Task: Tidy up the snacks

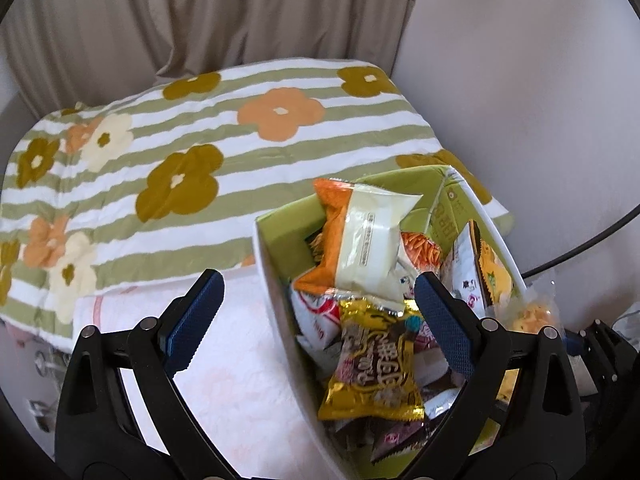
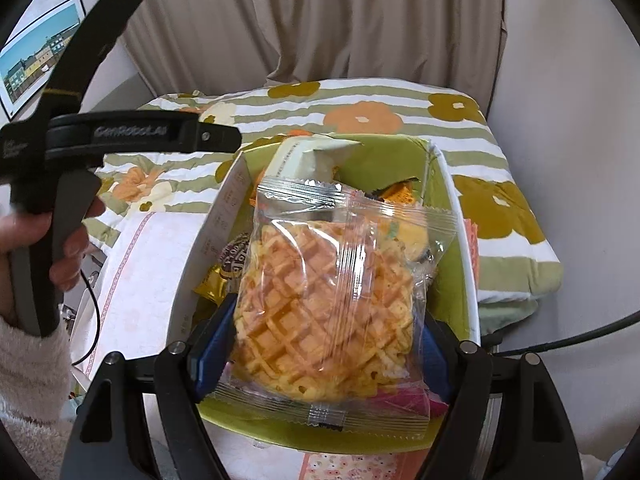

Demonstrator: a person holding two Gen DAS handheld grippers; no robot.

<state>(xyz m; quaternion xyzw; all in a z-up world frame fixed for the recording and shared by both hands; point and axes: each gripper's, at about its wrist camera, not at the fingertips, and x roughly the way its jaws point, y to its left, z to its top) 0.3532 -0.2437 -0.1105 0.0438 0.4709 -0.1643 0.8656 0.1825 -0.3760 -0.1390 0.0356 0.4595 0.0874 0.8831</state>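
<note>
Clear glossy plastic waffle packet (image 2: 332,292); matt cardboard box (image 2: 224,216); cloth quilt (image 1: 200,140)

Green-lined, white-walled box (image 1: 280,304) holding a yellow-gold packet (image 1: 372,372), an orange packet (image 1: 332,236) and a pale cream packet (image 1: 372,240). Clear wrapper over an orange-yellow lattice waffle (image 2: 332,308). Quilt (image 1: 200,152) striped green and white with ochre, orange and cream flowers. Curtain (image 2: 320,20) beige.

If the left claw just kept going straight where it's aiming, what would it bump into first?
Probably the white wall of the green-lined snack box, or the shiny yellow packet just inside it; depth is hard to judge. The left gripper stands open and empty.
</note>
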